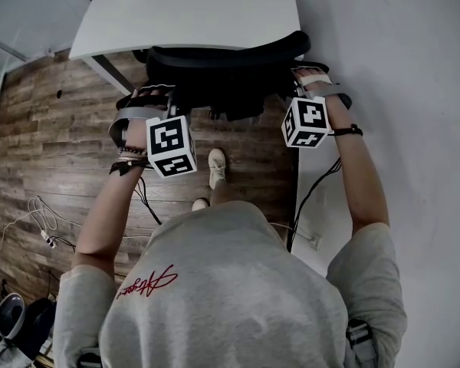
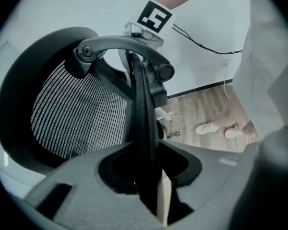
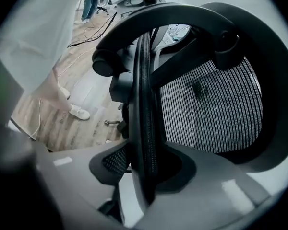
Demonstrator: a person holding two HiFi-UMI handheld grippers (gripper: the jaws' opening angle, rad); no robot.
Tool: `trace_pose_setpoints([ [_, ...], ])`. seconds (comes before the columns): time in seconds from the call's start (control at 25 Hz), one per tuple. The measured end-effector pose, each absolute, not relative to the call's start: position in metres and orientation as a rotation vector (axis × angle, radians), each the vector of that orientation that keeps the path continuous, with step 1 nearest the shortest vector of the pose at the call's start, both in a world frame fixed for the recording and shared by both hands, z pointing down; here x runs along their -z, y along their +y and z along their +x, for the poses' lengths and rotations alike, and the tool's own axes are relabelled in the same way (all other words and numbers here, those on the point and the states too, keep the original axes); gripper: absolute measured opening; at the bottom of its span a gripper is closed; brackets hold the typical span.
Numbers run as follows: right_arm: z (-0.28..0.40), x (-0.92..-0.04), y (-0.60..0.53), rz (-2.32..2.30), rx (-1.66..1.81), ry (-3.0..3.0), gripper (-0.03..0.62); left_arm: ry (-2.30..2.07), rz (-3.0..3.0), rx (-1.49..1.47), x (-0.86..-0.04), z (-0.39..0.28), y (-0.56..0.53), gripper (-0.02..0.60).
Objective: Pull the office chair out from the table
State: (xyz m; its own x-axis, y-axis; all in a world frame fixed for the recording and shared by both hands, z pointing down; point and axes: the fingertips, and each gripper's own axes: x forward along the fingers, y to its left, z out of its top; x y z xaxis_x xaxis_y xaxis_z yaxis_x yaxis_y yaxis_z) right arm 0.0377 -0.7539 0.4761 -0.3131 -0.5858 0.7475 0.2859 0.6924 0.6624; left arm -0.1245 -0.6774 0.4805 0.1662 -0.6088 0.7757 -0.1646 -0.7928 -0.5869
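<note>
The black office chair [image 1: 222,79] is tucked under the white table [image 1: 192,14], with its mesh backrest [image 2: 81,114] [image 3: 211,109] facing me. My left gripper [image 1: 148,102] [image 2: 151,186] is at the backrest's left side. The black side edge [image 2: 144,109] of the backrest runs straight down between its jaws, which are closed against it. My right gripper [image 1: 310,77] [image 3: 144,176] is at the right side in the same way. Its jaws are shut on the backrest's right edge [image 3: 145,95]. A curved black bar [image 2: 120,44] spans the top of the backrest.
A white wall [image 1: 399,67] stands close on the right, with a cable [image 1: 314,190] running down it. More cables [image 1: 42,221] lie on the wooden floor at the left. My shoes [image 1: 216,167] are just behind the chair. A slanted table leg [image 1: 111,75] is at the left.
</note>
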Motion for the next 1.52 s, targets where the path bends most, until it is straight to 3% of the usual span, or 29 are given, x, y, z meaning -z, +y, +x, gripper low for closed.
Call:
trace_pose_setpoints([
  [0.16,0.040,-0.480,-0.755,0.233,0.913,-1.622,0.109,0.732,-2.071,1.659,-0.481,-0.125,-0.678,0.115],
  [1.52,0.017,-0.480,-0.694,0.258,0.774,-1.588,0.100,0.707,-1.892,1.565,-0.479,-0.152,-0.634,0.089],
])
